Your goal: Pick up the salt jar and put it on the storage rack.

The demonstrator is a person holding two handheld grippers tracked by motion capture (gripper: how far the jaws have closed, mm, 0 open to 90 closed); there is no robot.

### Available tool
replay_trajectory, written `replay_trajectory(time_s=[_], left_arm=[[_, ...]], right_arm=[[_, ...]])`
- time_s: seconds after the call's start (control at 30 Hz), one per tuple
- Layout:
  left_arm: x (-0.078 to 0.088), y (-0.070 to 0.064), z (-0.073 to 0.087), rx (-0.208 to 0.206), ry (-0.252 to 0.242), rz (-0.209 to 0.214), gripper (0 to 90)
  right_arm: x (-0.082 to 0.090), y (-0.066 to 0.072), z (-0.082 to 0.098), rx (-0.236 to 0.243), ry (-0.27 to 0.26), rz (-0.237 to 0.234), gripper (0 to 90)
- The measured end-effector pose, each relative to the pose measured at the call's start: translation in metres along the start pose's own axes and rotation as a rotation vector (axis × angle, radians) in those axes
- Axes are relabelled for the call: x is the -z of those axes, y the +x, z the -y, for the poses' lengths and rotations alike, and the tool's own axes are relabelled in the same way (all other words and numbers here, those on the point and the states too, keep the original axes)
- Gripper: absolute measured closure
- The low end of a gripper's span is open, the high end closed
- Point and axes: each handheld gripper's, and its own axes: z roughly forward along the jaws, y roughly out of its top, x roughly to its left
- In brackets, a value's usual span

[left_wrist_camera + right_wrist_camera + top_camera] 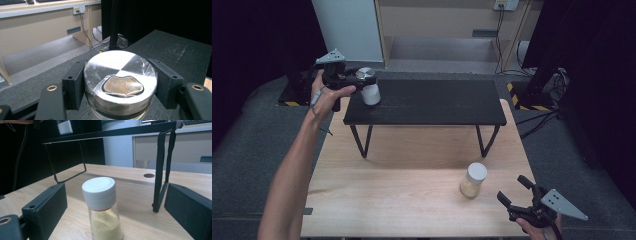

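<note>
Over the left end of the black shelf (427, 102), the left gripper (354, 82) is pinching a silver-lidded jar (368, 87) by its cap, pads pressing on both sides of the lid (120, 80). Jar is standing upright, long axis vertical, lid up, white body hanging below the jaws at the shelf top; whether its base is touching the shelf cannot be told. Down on the wooden table (387, 200), a white-capped spice jar (473, 180) is standing upright, cap up, yellowish powder inside. Right gripper (517, 192) is hovering just beside it, jaws spread wide, pads well clear of the jar (102, 207).
</note>
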Motion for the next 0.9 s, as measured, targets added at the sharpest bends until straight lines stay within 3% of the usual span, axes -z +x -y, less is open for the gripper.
replay_trajectory(time_s=[0.1,0.33,0.43,0.5,0.67,0.8,0.9], left_arm=[[-0.002,0.002,0.004,0.002,0.007,0.007,34.0],[-0.002,0.005,0.016,0.037,-0.044,0.026,30.9],[-0.001,0.000,0.008,0.054,-0.010,-0.002,12.7],[0.001,0.004,0.008,0.084,-0.030,0.026,7.9],[0.014,-0.001,-0.002,0.092,-0.082,0.000,5.2],[0.027,-0.006,-0.012,0.092,-0.141,0.008,4.6],[0.035,-0.012,-0.022,0.066,-0.154,0.020,4.8]], right_arm=[[-0.001,-0.001,0.000,-0.002,0.003,-0.002,4.6],[-0.001,0.000,0.000,-0.004,0.004,-0.004,4.6],[-0.001,0.000,0.000,-0.002,0.002,-0.005,4.6],[-0.001,0.000,0.000,-0.005,-0.001,-0.005,4.6],[0.000,-0.001,0.001,-0.007,-0.007,-0.011,4.5],[-0.001,-0.002,0.000,-0.005,-0.006,-0.019,4.5],[-0.001,-0.002,0.000,-0.001,-0.007,-0.024,4.5]])
